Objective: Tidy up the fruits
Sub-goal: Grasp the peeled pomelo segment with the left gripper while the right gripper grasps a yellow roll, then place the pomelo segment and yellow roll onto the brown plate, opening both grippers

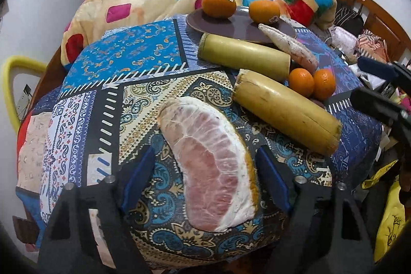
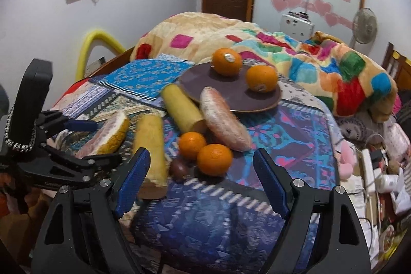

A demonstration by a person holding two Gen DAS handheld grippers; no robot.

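A pink pomelo wedge (image 1: 215, 166) lies on the patterned cloth between the open fingers of my left gripper (image 1: 205, 176); contact with the pads is not clear. It also shows in the right wrist view (image 2: 108, 135). A brown plate (image 1: 231, 27) holds two oranges (image 1: 218, 3). A second pomelo wedge (image 2: 223, 120) leans on the plate rim. Two yellow-green cane pieces (image 1: 285, 117) and two small oranges (image 2: 214, 159) lie near. My right gripper (image 2: 200, 179) is open and empty, just short of the small oranges.
The table (image 1: 143, 55) has a blue patterned cloth. A colourful blanket (image 2: 308, 55) is heaped behind the plate. A small dark round fruit (image 2: 179, 167) sits beside the small oranges. Clutter with cables lies off the table's right edge (image 2: 372, 171).
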